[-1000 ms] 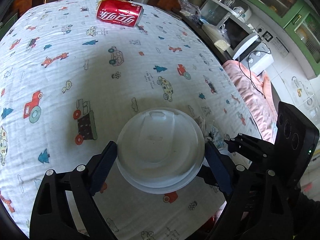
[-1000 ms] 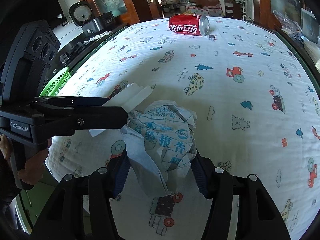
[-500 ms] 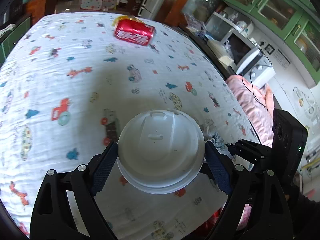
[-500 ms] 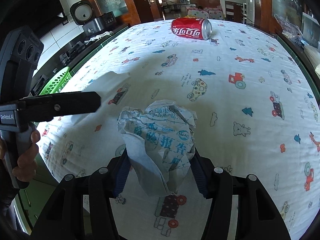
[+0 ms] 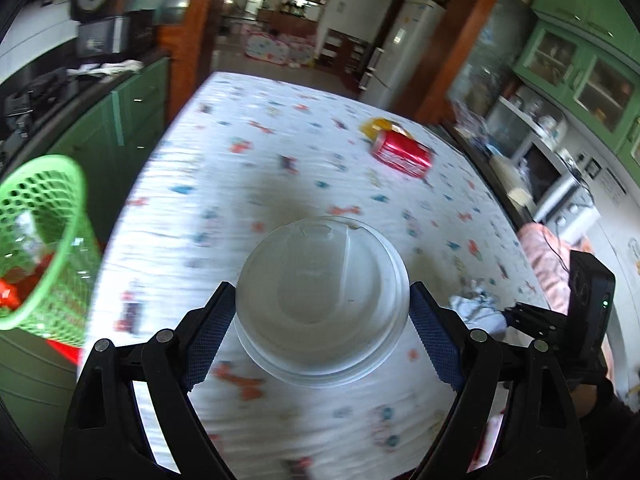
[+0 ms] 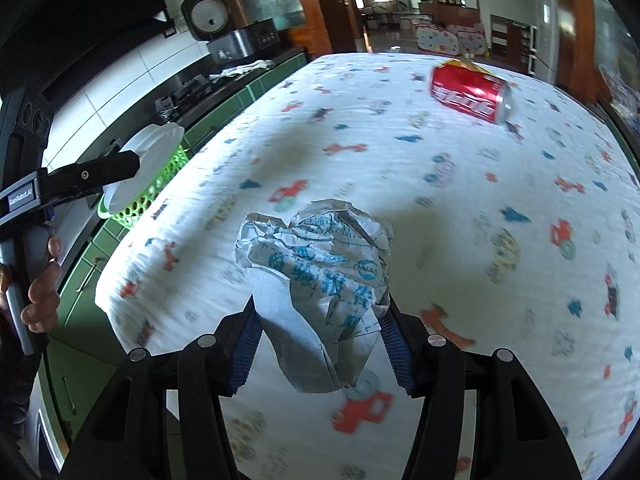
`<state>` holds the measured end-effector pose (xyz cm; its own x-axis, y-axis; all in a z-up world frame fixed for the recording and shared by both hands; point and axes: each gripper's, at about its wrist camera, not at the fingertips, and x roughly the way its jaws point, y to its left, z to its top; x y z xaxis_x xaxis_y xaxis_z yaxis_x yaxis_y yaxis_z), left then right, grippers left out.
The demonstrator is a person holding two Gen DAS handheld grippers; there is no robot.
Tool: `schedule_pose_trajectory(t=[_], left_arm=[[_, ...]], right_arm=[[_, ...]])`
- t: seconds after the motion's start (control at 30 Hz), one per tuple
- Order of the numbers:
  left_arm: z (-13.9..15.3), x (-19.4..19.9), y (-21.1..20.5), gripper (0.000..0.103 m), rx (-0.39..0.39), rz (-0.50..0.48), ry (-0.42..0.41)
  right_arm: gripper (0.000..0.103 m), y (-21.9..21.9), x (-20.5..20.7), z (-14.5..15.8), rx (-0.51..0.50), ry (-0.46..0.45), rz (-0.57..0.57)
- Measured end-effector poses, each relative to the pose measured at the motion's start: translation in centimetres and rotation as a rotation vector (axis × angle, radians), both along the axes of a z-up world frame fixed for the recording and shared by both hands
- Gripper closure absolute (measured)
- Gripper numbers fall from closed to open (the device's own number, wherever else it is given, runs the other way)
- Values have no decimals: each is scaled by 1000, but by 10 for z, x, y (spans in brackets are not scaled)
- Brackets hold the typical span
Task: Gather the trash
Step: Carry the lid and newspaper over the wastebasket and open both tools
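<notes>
The left tongs (image 5: 322,320) are squeezing a white cup lid (image 5: 322,300) from both sides. The right tongs (image 6: 320,346) are pinching a crumpled paper ball (image 6: 320,280). Both are hanging above the desk (image 6: 400,184). A red can (image 6: 470,94) is lying at one o'clock. A green basket (image 5: 36,240) is sitting at nine o'clock.

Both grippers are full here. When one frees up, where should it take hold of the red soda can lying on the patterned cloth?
Probably across the round body of the red soda can, coming from above with the fingers straddling its sides. It lies on its side, with a yellow wrapper touching its far side.
</notes>
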<state>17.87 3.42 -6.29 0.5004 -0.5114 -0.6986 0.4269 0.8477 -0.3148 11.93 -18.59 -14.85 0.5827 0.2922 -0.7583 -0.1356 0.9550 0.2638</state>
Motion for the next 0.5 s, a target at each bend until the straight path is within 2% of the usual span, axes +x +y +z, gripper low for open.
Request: schedule_pose_trajectory(t=[0.23, 0.5], left_arm=[[9, 33, 93, 18, 63, 188, -25], [-3, 79, 195, 18, 115, 384, 20]], right_arm=[[49, 57, 40, 14, 19, -7, 93], [49, 121, 87, 31, 31, -23, 193]])
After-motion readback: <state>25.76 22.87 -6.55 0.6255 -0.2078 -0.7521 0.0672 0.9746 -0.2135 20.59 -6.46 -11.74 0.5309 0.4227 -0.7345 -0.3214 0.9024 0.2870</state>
